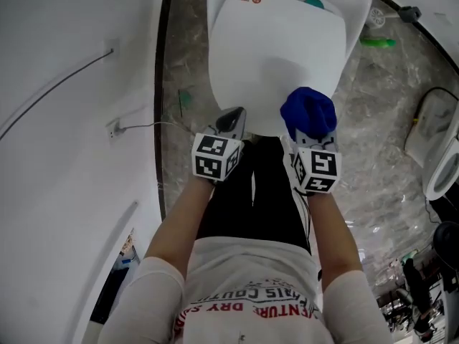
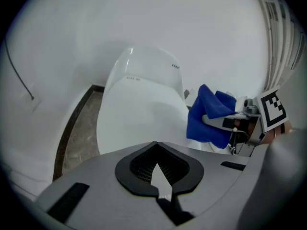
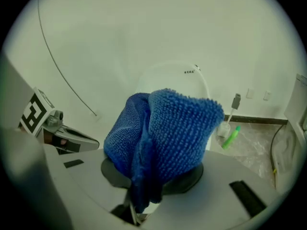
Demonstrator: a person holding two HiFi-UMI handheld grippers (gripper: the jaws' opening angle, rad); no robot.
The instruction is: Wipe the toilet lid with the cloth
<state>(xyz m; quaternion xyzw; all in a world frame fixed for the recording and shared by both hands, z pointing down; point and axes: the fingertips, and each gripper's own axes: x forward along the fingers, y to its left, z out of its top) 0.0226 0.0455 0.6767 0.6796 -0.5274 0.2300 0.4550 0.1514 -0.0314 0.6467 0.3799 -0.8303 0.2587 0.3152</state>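
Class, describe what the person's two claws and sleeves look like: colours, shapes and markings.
The left claw and right claw have smooth grey bodies with black pads round the jaws. Each carries a white cube printed with black square markers. White sleeves reach the elbows.

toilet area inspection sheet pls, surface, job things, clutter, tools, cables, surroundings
surface: toilet lid closed, white, no marks seen
job's things: blue cloth bunched up over the lid's front edge
clutter: green bottle on the floor right of the toilet
grippers: left tool shut, empty, at the lid's front; right tool shut on cloth
cables: thin cable runs from a wall socket toward the toilet; black cable on the floor at right
surroundings: white wall at left, marbled floor
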